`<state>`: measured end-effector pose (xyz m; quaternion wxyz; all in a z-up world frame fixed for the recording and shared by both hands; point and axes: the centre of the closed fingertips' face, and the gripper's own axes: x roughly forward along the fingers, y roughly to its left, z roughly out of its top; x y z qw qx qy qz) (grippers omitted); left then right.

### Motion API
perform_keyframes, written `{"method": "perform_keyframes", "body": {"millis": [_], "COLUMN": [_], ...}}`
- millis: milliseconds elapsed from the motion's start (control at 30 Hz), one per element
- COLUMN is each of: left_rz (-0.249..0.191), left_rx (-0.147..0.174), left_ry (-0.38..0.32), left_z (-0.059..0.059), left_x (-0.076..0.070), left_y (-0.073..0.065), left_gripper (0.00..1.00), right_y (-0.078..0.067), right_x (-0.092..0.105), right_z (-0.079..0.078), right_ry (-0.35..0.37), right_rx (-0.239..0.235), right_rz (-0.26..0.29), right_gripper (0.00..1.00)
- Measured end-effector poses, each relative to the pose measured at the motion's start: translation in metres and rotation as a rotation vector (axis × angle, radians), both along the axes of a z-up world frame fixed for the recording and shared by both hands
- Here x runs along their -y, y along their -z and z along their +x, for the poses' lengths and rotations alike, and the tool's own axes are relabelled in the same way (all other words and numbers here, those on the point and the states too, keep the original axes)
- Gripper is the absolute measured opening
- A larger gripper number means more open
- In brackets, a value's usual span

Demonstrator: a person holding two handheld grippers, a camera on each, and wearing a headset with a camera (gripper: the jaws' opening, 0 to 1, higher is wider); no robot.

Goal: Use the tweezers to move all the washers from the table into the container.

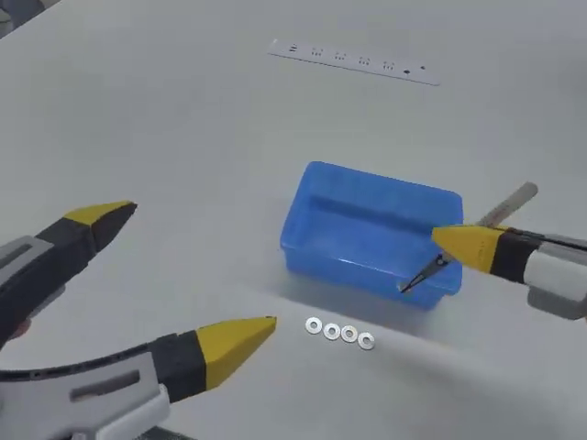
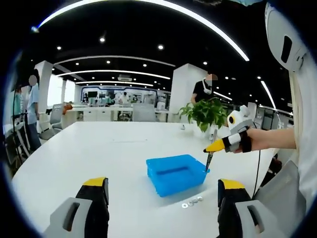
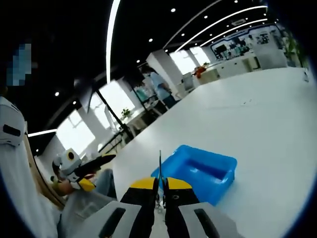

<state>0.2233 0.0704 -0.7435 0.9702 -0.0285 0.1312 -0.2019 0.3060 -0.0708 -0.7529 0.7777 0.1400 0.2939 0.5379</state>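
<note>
Four washers point(image 1: 340, 333) lie in a short row on the white table point(image 1: 183, 119), close together, just beside the near wall of the blue container point(image 1: 348, 266) and outside it. The container's interior is bare as far as the head view shows.

Right gripper point(image 1: 440, 240): jaws drawn nearly together, clamped on the tweezers point(image 1: 422, 275). The tweezers slope down and to the left, with their tips at the container's near right corner, above the rim. Their rear end projects behind the gripper. Whether the tips carry a washer cannot be told — they are too small and blurred.

Left gripper point(image 1: 204, 266): jaws spread wide, nothing between them. It hangs over bare table to the left of the container, well apart from the washers.

In the left gripper view a hand point(image 2: 257, 140) holds the right gripper over the container's far right corner, tweezers pointing down.

A white power strip point(image 1: 353, 61) lies at the far side of the table.
</note>
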Motion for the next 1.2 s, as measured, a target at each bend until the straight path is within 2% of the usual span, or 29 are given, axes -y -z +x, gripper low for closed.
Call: {"method": "perform_keyframes", "body": {"millis": [67,133,200,300,400,533,600,800,1067,1200], "left_rz": [-0.002,-0.025,-0.046,-0.053,-0.030,-0.008,-0.005,-0.012,0.002,0.011], "left_rx": [0.018,0.013,0.010,0.016,0.006,-0.001,0.001,-0.003,-0.008,-0.011], "left_ry": [-0.004,-0.010,-0.018,-0.026,-0.018,-0.012,-0.016,-0.021,-0.028,-0.033], "left_z": [0.001,0.001,0.002,0.002,0.001,0.000,0.000,0.001,0.000,0.000], "left_x": [-0.001,-0.002,-0.005,-0.006,-0.006,-0.005,-0.006,-0.007,-0.010,-0.010], "left_y": [-0.003,-0.003,-0.004,-0.005,-0.001,0.000,0.000,0.001,0.003,0.004], "left_gripper": [0.95,0.96,0.96,0.94,0.93,0.89,0.90,0.93,0.92,0.92], "right_y": [-0.004,-0.006,-0.003,0.005,0.018,0.032,0.040,0.060,0.065,0.054], "right_x": [-0.001,-0.002,-0.001,-0.001,-0.002,-0.006,-0.007,-0.004,-0.007,-0.007], "right_z": [0.007,0.017,0.026,0.039,0.046,0.049,0.048,0.052,0.047,0.046], "right_ry": [0.013,0.032,0.051,0.068,0.062,0.046,0.028,-0.013,-0.078,-0.057], "right_rx": [0.019,0.052,0.092,0.144,0.194,0.223,0.234,0.264,0.358,0.394], "right_rz": [0.005,-0.001,-0.032,-0.085,-0.162,-0.214,-0.254,-0.312,-0.346,-0.315], "right_gripper": [0.03,0.03,0.03,0.03,0.03,0.03,0.03,0.03,0.03,0.03]}}
